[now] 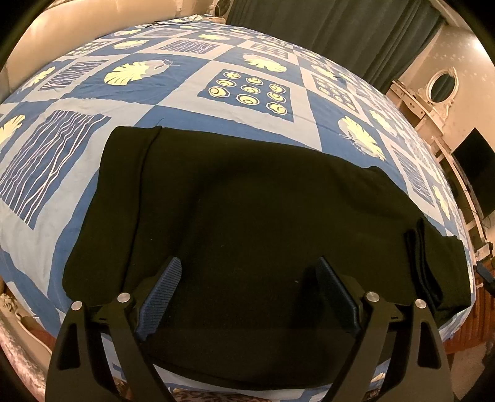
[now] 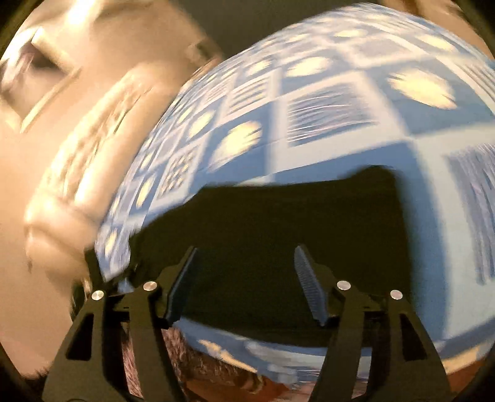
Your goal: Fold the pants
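A: Left tongs (image 1: 247,290) status?
B: Spread wide, nothing between the pads, hovering over the near edge of the black pants (image 1: 247,201).
A: Right tongs (image 2: 246,278)?
B: Also spread, gripping nothing, above the same pants (image 2: 278,222). That view is motion-blurred.
A: Pants location?
B: Flat on the bed, on the blue patterned bedspread (image 1: 191,74), near the front edge. A folded layer is stacked at their right end in the left view.
A: Beyond?
B: Dark green curtain (image 1: 324,27), oval mirror (image 1: 441,85), dark screen (image 1: 476,164) far right.
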`<state>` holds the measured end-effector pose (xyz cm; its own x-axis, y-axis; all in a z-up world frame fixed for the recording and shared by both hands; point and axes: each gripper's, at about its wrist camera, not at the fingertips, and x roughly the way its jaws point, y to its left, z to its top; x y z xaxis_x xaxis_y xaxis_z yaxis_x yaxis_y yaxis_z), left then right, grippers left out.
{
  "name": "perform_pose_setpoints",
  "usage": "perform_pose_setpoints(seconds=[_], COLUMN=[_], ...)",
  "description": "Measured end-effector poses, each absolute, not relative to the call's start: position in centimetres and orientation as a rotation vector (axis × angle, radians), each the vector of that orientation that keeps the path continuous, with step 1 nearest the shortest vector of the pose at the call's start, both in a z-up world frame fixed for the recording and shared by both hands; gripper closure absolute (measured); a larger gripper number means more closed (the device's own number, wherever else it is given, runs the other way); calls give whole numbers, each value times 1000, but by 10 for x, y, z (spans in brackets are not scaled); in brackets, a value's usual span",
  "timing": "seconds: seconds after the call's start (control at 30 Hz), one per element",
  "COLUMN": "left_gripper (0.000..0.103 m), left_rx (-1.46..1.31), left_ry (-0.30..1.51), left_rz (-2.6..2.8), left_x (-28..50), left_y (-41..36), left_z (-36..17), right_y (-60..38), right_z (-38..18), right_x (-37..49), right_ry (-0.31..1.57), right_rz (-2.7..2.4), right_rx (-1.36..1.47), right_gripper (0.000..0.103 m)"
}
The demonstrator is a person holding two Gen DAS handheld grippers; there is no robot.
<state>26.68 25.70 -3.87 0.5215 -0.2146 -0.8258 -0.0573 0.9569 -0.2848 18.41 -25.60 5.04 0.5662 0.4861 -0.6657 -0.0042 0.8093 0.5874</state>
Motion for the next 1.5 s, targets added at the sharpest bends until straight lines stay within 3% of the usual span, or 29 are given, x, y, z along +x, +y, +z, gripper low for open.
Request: perform_pose_setpoints(seconds=[0.2, 0.4, 0.43, 0.5, 0.53, 0.63, 0.7, 0.8, 0.87, 1.0, 1.23, 1.3, 1.33, 1.37, 1.5], left_gripper=[13, 13, 13, 13, 13, 13, 13, 13, 13, 12, 12, 12, 12, 12, 11], left_rx=[-280, -278, -278, -277, -278, -278, -278, -277, -278, -278, -282, -281, -281, -282, -282], left_ry=[1021, 1020, 1020, 1021, 1020, 1020, 1020, 1020, 1020, 1019, 1018, 1018, 1018, 1018, 1018], left_rz=[-100, -100, -100, -100, -100, -101, -101, -101, -101, -101, -104, -105, -104, -104, -105], left_x=[267, 267, 267, 267, 267, 267, 267, 267, 267, 267, 267, 267, 267, 267, 267], left_y=[256, 256, 256, 256, 256, 256, 255, 255, 255, 255, 255, 255, 255, 255, 255], left_z=[-39, -39, -39, -39, -39, -39, -39, -39, -39, -39, -39, -39, -39, -39, -39], right_y=[-357, -350, -348, -344, -344, -348, -347, -356, -367, -388, -380, -371, -370, -365, -367], right_z=[-14, -56, -57, -56, -57, -61, -60, -58, -48, -36, -57, -58, -57, -57, -65], right_x=[163, 163, 164, 163, 163, 161, 161, 164, 168, 195, 257, 265, 267, 270, 269], right_ry=[990, 1054, 1060, 1072, 1087, 1106, 1097, 1079, 1033, 948, 989, 987, 991, 1005, 1032], right_rz=[193, 356, 379, 379, 372, 377, 387, 431, 440, 463, 492, 495, 494, 494, 427], right_rx=[879, 999, 1000, 936, 907, 870, 846, 907, 927, 987, 1012, 1010, 995, 973, 935], right_gripper=[39, 40, 43, 61, 77, 82, 79, 64, 37, 34, 34, 39, 63, 78, 80])
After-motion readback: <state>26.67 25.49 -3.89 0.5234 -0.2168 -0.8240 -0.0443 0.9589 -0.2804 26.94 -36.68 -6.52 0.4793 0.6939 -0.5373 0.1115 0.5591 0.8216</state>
